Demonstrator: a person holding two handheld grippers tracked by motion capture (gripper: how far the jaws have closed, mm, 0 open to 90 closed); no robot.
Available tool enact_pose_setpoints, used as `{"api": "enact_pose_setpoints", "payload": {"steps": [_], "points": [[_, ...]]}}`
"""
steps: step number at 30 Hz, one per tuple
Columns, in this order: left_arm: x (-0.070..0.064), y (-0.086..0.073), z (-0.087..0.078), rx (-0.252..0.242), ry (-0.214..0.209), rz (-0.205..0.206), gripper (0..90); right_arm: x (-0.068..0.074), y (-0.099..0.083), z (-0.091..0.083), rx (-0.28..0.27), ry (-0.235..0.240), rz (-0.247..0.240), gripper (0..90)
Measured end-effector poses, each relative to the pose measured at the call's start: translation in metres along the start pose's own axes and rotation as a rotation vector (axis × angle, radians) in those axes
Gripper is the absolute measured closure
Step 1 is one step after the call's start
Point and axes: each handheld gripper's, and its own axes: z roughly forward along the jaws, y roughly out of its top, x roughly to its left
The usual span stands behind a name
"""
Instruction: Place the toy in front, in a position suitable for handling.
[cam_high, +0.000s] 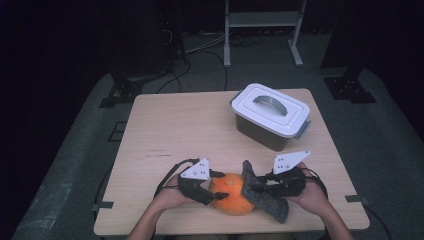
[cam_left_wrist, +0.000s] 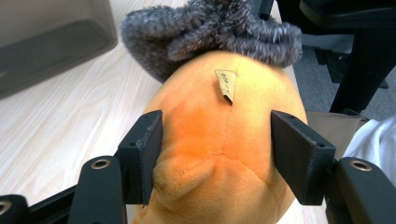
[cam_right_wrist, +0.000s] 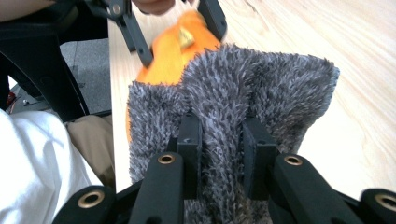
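Observation:
An orange plush toy (cam_high: 232, 197) lies at the table's front edge, with a small paper tag (cam_left_wrist: 225, 84) on top. My left gripper (cam_high: 216, 186) straddles it from the left; both pads (cam_left_wrist: 142, 154) press into its sides. A grey fuzzy cloth (cam_high: 270, 200) drapes against the toy's right side. My right gripper (cam_high: 256, 186) is shut on a fold of that grey cloth (cam_right_wrist: 261, 88), with pile bunched between its pads (cam_right_wrist: 189, 140). In the right gripper view the orange toy (cam_right_wrist: 180, 46) shows behind the cloth, between the left gripper's jaws.
A dark storage box with a white lid and grey handle (cam_high: 272, 112) stands at the back right of the wooden table (cam_high: 175, 130). Bare tabletop stretches over the left and middle. Cables and a metal stand sit on the floor beyond.

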Motion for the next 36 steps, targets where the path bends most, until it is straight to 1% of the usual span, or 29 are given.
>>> {"api": "enact_pose_setpoints", "payload": {"steps": [2, 3, 5, 7, 9, 10, 12, 14, 16, 17, 18, 20, 22, 23, 25, 26, 28, 30, 33, 36], "points": [[0.002, -0.002, -0.001, -0.009, -0.004, -0.019, 36.6, -0.003, -0.003, -0.001, 0.007, -0.005, 0.012, 71.6], [0.002, -0.002, -0.002, -0.006, -0.005, -0.017, 36.6, -0.004, -0.003, -0.002, 0.001, -0.006, 0.018, 71.7], [0.002, -0.002, -0.002, -0.005, -0.002, -0.02, 36.7, -0.001, -0.001, -0.002, -0.01, -0.007, 0.007, 71.6], [0.003, -0.003, -0.002, 0.0, 0.006, -0.022, 37.0, 0.002, 0.002, -0.001, -0.005, -0.015, -0.006, 71.6], [0.004, -0.004, -0.003, -0.004, 0.01, -0.03, 37.1, 0.001, 0.001, 0.0, -0.004, -0.007, -0.005, 71.6], [0.005, -0.005, -0.003, -0.008, 0.01, -0.039, 37.2, 0.0, 0.0, 0.0, -0.002, -0.003, 0.001, 71.7], [0.008, -0.007, -0.004, -0.014, 0.013, -0.055, 37.2, -0.004, -0.004, 0.001, 0.02, -0.009, 0.014, 71.6], [0.01, -0.009, -0.005, -0.027, 0.017, -0.081, 37.3, -0.008, -0.008, 0.001, 0.029, -0.011, 0.027, 71.6], [0.013, -0.011, -0.006, -0.034, 0.022, -0.103, 37.7, -0.011, -0.012, -0.001, 0.042, -0.028, 0.04, 71.6], [0.014, -0.012, -0.007, -0.036, 0.023, -0.112, 37.8, -0.012, -0.012, -0.003, 0.037, -0.043, 0.043, 71.6], [0.015, -0.013, -0.008, -0.042, 0.023, -0.122, 37.8, -0.012, -0.012, -0.006, 0.016, -0.048, 0.048, 71.6], [0.017, -0.015, -0.008, -0.048, 0.021, -0.134, 37.9, -0.01, -0.008, -0.01, -0.031, -0.036, 0.051, 71.6], [0.018, -0.015, -0.008, -0.051, 0.021, -0.141, 38.2, -0.008, -0.003, -0.01, -0.044, -0.031, 0.04, 71.6], [0.018, -0.015, -0.008, -0.052, 0.022, -0.144, 38.2, -0.008, -0.003, -0.007, -0.036, -0.027, 0.036, 71.6], [0.019, -0.016, -0.008, -0.048, 0.023, -0.143, 38.0, -0.008, -0.006, 0.001, 0.005, -0.025, 0.031, 71.6], [0.019, -0.016, -0.008, -0.048, 0.024, -0.144, 37.9, -0.009, -0.008, 0.005, 0.015, -0.014, 0.036, 71.6], [0.019, -0.017, -0.008, -0.052, 0.025, -0.155, 37.8, -0.01, -0.01, 0.005, 0.012, -0.005, 0.049, 71.5], [0.021, -0.018, -0.009, -0.055, 0.027, -0.163, 37.8, -0.011, -0.013, 0.005, 0.019, -0.011, 0.056, 71.5], [0.022, -0.02, -0.01, -0.06, 0.027, -0.175, 37.8, -0.014, -0.018, 0.007, 0.04, -0.006, 0.07, 71.5], [0.024, -0.021, -0.011, -0.064, 0.033, -0.189, 37.7, -0.017, -0.022, 0.007, 0.072, -0.026, 0.074, 71.5]]}}
